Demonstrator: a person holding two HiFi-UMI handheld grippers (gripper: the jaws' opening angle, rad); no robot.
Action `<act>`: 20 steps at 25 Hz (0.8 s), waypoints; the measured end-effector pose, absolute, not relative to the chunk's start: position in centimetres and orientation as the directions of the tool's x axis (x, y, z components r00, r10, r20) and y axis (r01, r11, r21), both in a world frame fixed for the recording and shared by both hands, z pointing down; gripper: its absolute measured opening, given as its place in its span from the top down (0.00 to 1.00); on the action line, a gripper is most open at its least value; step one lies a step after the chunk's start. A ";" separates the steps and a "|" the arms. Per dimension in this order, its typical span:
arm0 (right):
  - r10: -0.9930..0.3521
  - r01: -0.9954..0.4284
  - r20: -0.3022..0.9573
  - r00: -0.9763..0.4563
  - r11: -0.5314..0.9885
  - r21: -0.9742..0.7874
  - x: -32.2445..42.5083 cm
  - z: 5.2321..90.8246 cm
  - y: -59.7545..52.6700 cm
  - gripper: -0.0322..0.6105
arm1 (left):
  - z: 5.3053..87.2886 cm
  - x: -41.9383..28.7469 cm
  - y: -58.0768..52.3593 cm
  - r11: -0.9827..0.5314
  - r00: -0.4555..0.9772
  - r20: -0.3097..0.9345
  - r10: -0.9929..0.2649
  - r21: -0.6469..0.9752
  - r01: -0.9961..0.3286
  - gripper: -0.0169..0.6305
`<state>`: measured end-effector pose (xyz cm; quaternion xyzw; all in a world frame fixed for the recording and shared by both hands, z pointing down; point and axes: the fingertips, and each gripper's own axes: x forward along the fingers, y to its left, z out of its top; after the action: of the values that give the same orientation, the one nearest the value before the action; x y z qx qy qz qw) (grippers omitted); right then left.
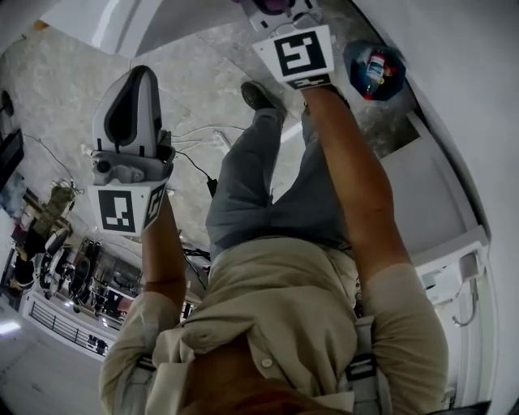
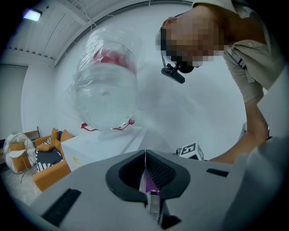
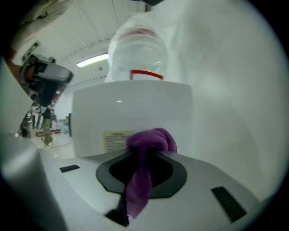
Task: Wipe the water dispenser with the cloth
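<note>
The water dispenser [image 3: 135, 113] is a white box with a clear bottle [image 3: 137, 49] on top; it fills the right gripper view just beyond the jaws. My right gripper [image 3: 146, 151] is shut on a purple cloth [image 3: 151, 142], whose bunched end sits close to the dispenser's face; whether it touches, I cannot tell. In the head view this gripper [image 1: 280, 10] is at the top edge. The left gripper view shows the bottle [image 2: 106, 85] and the dispenser's top [image 2: 104, 144] from the side. My left gripper [image 2: 145, 158] is shut, held apart at the left [image 1: 139, 77].
A yellow label [image 3: 115, 140] is on the dispenser's face. A blue bin [image 1: 375, 69] with a bottle stands on the floor by the wall. Cables [image 1: 199, 166] lie on the floor. Shelves of items [image 1: 73, 275] are at the left, orange seats [image 2: 45, 167] beyond.
</note>
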<state>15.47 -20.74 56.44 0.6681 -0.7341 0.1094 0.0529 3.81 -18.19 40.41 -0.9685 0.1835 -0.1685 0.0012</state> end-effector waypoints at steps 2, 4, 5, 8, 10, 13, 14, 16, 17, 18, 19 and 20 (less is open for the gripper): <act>-0.965 -0.989 0.260 0.020 -0.057 -0.135 20.8 58.6 -21.4 0.84 | 40.9 3.9 -18.3 -0.932 0.874 0.331 -0.356 -0.063 -0.356 0.94; -0.958 -0.972 0.269 0.096 -0.149 -0.184 24.6 59.1 -22.2 0.84 | 41.2 4.0 -18.6 -0.932 0.872 0.336 -0.355 -0.057 -0.358 0.94; -0.958 -0.968 0.267 0.108 -0.163 -0.192 25.5 58.8 -22.7 0.84 | 41.2 4.0 -18.9 -0.932 0.872 0.338 -0.355 -0.054 -0.359 0.94; -0.961 -0.975 0.268 0.064 -0.118 -0.191 24.9 58.9 -22.9 0.84 | 41.4 4.3 -19.3 -0.932 0.873 0.336 -0.354 -0.050 -0.359 0.94; -0.963 -0.980 0.271 0.004 -0.058 -0.193 22.9 59.4 -22.4 0.84 | 41.7 4.6 -19.3 -0.933 0.875 0.334 -0.351 -0.052 -0.355 0.94; -0.961 -0.977 0.268 -0.066 0.008 -0.215 18.7 59.3 -21.9 0.84 | 42.2 4.6 -19.2 -0.934 0.878 0.325 -0.351 -0.058 -0.352 0.94; -0.961 -0.975 0.262 -0.083 0.024 -0.222 17.3 59.1 -21.8 0.84 | 42.5 4.5 -19.1 -0.933 0.879 0.319 -0.354 -0.061 -0.354 0.94; -0.960 -0.970 0.248 -0.126 0.068 -0.232 14.3 58.9 -21.4 0.84 | 43.0 4.4 -19.1 -0.928 0.881 0.298 -0.369 -0.066 -0.366 0.94; -0.957 -0.966 0.242 -0.158 0.099 -0.237 12.6 58.8 -21.1 0.84 | 43.3 4.3 -19.1 -0.924 0.881 0.284 -0.380 -0.070 -0.376 0.94; -0.952 -0.960 0.238 -0.194 0.135 -0.245 10.7 58.7 -20.7 0.84 | 43.6 4.1 -19.1 -0.919 0.879 0.273 -0.392 -0.076 -0.386 0.94; -0.945 -0.953 0.233 -0.231 0.171 -0.250 8.7 58.7 -20.4 0.84 | 44.0 3.8 -19.0 -0.915 0.875 0.267 -0.403 -0.087 -0.395 0.94; -0.937 -0.946 0.227 -0.266 0.209 -0.248 6.9 58.7 -20.0 0.84 | 44.4 3.5 -18.9 -0.911 0.872 0.263 -0.412 -0.098 -0.400 0.94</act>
<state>6.91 -19.95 58.67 0.6055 -0.7773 0.1701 0.0137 3.53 -18.87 44.38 -0.9674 0.2099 -0.1404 0.0201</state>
